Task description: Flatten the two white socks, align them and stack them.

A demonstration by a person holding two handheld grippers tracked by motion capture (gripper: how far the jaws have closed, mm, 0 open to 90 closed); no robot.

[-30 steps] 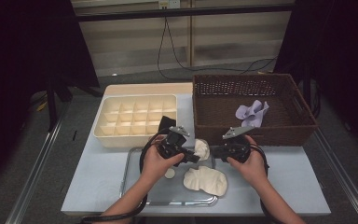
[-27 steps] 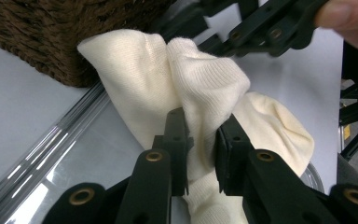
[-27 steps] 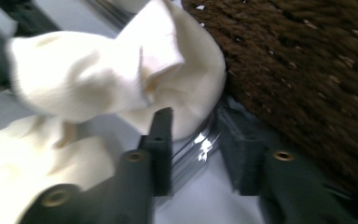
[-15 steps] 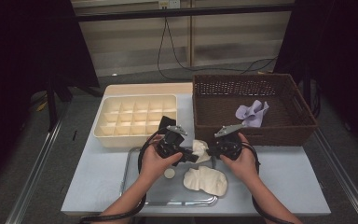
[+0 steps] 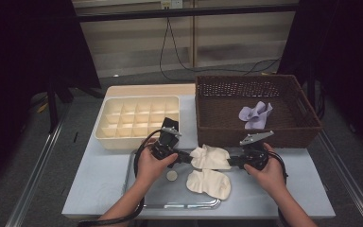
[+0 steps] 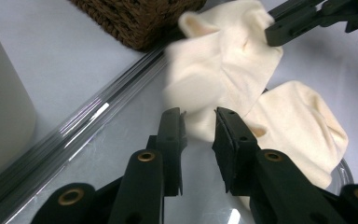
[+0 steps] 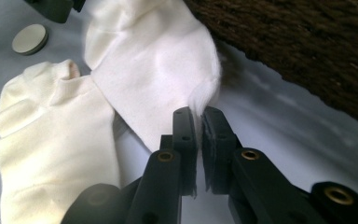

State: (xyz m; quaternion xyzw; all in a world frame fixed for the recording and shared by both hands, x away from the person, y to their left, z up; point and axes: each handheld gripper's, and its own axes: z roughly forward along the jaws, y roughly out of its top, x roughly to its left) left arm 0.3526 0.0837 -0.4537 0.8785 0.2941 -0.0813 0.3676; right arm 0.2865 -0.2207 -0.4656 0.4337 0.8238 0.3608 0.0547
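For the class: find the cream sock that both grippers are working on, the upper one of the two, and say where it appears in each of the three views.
High view: the upper cream sock sits at centre, between the two grippers, in front of the wicker basket.
Left gripper view: upper centre, beyond the jaws.
Right gripper view: upper centre, an edge pinched in the jaws.
Shared landmark: the wicker basket, beside the sock in all three.

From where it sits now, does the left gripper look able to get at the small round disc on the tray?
Probably yes. The disc lies bare on the tray just below the left gripper, with nothing over it. But that gripper's fingers straddle the upper cream sock, so it would have to leave that first.
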